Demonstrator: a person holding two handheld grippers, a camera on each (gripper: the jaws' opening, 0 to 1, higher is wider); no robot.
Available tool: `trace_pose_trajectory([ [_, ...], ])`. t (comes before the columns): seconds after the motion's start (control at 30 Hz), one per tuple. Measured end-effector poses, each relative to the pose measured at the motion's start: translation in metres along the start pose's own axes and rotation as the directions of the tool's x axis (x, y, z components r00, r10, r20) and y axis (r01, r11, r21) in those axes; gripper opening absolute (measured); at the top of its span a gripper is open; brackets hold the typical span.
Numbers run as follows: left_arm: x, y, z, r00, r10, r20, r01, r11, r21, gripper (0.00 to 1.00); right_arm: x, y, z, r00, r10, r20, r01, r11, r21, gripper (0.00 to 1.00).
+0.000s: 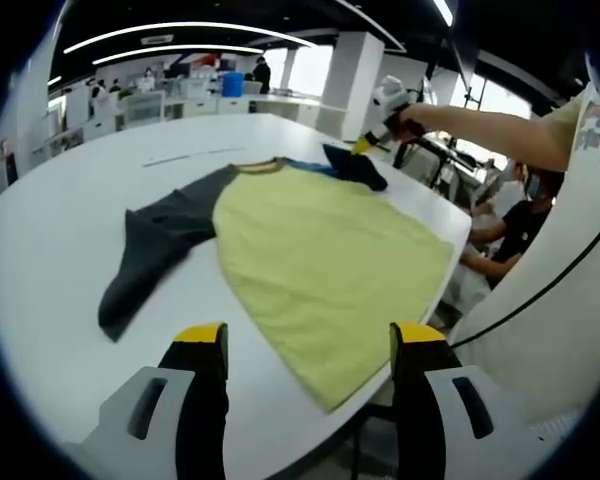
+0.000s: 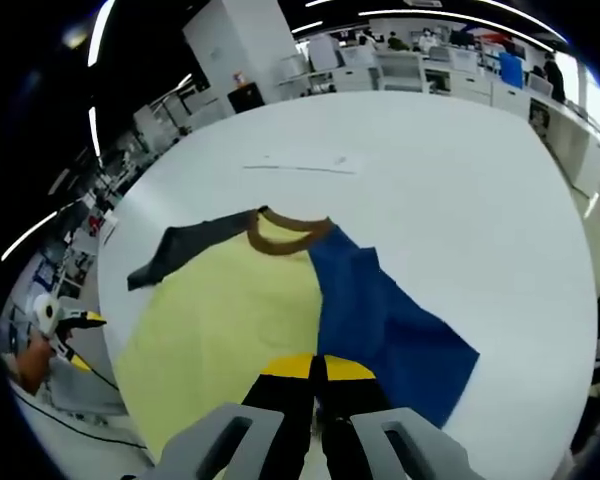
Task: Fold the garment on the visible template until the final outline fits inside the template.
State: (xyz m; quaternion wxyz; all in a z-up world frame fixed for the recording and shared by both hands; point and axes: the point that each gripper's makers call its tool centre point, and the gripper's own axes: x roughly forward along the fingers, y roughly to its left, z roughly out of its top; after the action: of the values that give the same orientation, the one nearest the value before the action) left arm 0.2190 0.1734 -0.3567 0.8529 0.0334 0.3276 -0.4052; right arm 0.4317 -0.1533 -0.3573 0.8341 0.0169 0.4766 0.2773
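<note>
Lying flat, yellow garment shows dark sleeves.

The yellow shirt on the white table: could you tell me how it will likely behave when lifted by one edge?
The yellow shirt will probably be floppy: it lies flat and thin, and the blue sleeve already drapes folded across it. It looks light, so the right tongs, seemingly shut on fabric, should lift it easily. It may slide on the smooth white table.

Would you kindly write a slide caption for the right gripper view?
Right gripper, jaws closed on the shirt, lifts its blue half over the yellow body on the white table.
</note>
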Motion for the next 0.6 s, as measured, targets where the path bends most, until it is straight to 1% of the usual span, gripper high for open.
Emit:
trace_pose_trajectory([
  [0.3, -0.002, 0.005, -0.001, 1.0, 0.002, 0.001, -0.002, 1.0, -0.005, 0.62, 0.013, 0.023, 0.012, 0.999, 0.034, 0.0, -0.034, 0.999, -0.017, 0.0],
  [0.6, -0.003, 0.01, -0.002, 1.0, 0.003, 0.004, -0.003, 1.0, -0.008, 0.62, 0.026, 0.043, 0.017, 0.998, 0.053, -0.016, -0.053, 0.998, -0.046, 0.0],
])
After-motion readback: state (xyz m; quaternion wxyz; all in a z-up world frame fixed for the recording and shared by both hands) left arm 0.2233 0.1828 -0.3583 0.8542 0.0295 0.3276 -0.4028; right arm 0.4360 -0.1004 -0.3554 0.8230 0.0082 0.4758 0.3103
